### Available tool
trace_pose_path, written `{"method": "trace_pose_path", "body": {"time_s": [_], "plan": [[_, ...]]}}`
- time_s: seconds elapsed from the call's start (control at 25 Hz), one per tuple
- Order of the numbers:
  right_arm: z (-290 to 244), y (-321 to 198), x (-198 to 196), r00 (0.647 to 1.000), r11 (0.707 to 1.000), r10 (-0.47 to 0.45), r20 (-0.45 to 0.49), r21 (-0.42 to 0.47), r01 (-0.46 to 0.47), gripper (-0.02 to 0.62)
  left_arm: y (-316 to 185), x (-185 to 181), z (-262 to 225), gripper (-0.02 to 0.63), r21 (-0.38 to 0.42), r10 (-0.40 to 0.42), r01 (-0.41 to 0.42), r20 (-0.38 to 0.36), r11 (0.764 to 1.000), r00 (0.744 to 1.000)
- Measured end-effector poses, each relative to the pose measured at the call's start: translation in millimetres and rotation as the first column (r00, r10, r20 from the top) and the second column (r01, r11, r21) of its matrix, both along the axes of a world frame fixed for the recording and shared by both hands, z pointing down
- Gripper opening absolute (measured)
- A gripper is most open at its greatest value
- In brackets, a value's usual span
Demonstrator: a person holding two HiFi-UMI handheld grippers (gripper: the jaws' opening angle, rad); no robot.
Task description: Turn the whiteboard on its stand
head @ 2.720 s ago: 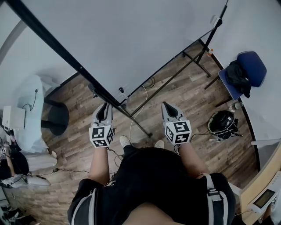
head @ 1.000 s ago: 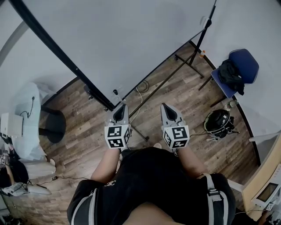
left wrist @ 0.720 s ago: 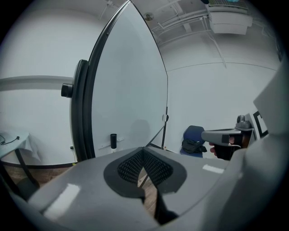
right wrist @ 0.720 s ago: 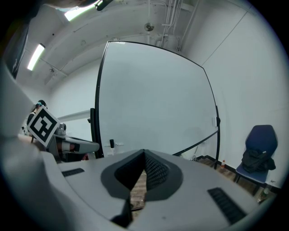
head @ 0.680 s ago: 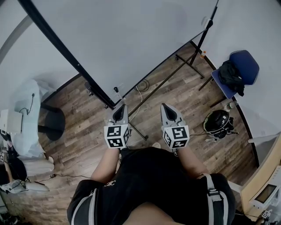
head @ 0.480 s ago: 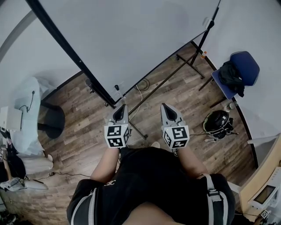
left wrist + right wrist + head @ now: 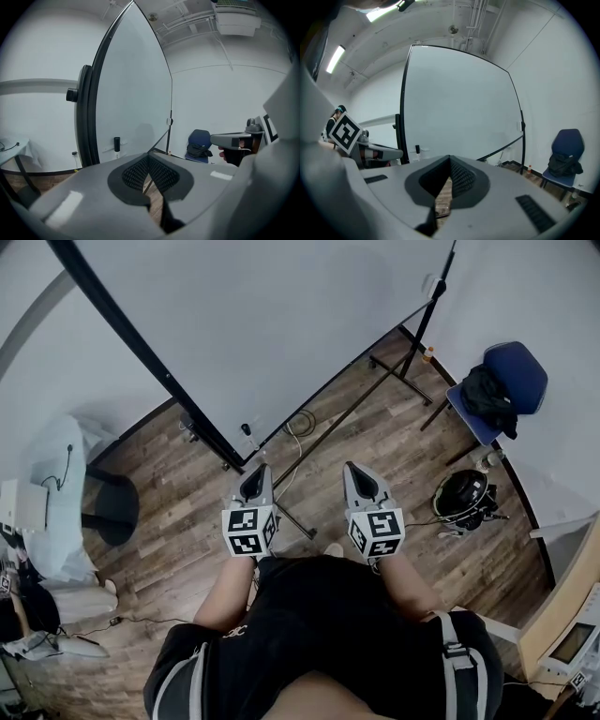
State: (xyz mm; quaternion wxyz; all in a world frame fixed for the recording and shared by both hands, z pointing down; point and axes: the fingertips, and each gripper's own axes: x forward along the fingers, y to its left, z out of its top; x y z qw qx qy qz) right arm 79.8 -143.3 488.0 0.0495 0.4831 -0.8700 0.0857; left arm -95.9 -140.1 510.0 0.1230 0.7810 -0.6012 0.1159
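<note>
The whiteboard (image 7: 281, 324) is a large white panel in a black frame, filling the top of the head view. Its stand has a black side post (image 7: 141, 352), a far post (image 7: 427, 306) and a floor bar (image 7: 347, 423) on the wooden floor. My left gripper (image 7: 259, 472) is shut and holds nothing, with its tip just short of the near post's foot. My right gripper (image 7: 357, 471) is beside it, shut and empty, over the floor bar. The board (image 7: 131, 93) stands edge-on ahead of the left gripper (image 7: 148, 157). It (image 7: 459, 108) faces the right gripper (image 7: 450, 159) more broadly.
A blue chair (image 7: 497, 381) with dark clothing on it stands at the right, and a black helmet (image 7: 461, 498) lies on the floor near it. A white round table (image 7: 56, 474) on a black base is at the left. Cables (image 7: 298, 427) run under the board.
The left gripper has come in from further left and now sits level with the right one. Over the last second both grippers hold still; only the view shifts slightly.
</note>
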Motion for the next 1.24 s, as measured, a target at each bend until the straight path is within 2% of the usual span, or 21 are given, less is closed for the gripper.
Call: {"method": "trace_pose_path", "body": {"time_s": [0.6,0.84,1.24], "plan": [[-1,4,-30,0.995,0.995,-0.104,0.008,0.002,0.104,-0.003,11,-25,9,0.011,-0.022,-0.068,0.067,-0.011,0.997,0.998],[0,-5,-34,0.994,0.994,-0.113,0.007,0.007,0.113,-0.003,7,-32,10,0.011,-0.020,-0.089,0.089,-0.011,0.996,0.996],[5,-18,-21,0.995,0.995,-0.101,0.000,-0.006,0.101,-0.003,-8,-18,16,0.011,-0.038,-0.068,0.067,-0.009,0.997,0.998]]}}
